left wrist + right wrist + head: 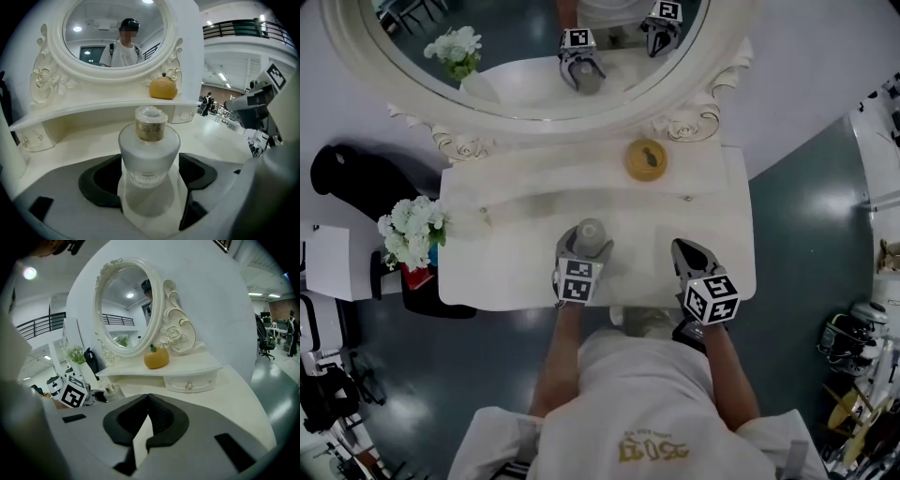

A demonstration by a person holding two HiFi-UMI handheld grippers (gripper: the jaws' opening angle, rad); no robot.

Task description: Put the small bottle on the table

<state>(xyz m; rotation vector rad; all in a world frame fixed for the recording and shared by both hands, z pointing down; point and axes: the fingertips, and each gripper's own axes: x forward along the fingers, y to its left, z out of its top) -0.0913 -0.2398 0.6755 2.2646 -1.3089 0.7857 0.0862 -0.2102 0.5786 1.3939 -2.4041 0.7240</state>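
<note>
A small frosted bottle [589, 236] with a gold collar and a clear cap stands upright on the white dressing table [506, 272], near the middle of the front part. My left gripper [584, 253] straddles it from the near side. In the left gripper view the bottle [149, 154] rests on the tabletop between the two black pads [105, 180], which stand wide at its sides without squeezing it. My right gripper [692, 255] hovers to the right of the bottle, shut, tips together with nothing in them [149, 401]. The bottle [111, 391] also shows small in the right gripper view.
A raised shelf with small drawers [581, 178] runs along the back under an oval mirror [534, 56]. An orange pumpkin-shaped ornament [646, 159] sits on that shelf. White flowers [412, 230] stand off the table's left edge. The person's body is at the front edge.
</note>
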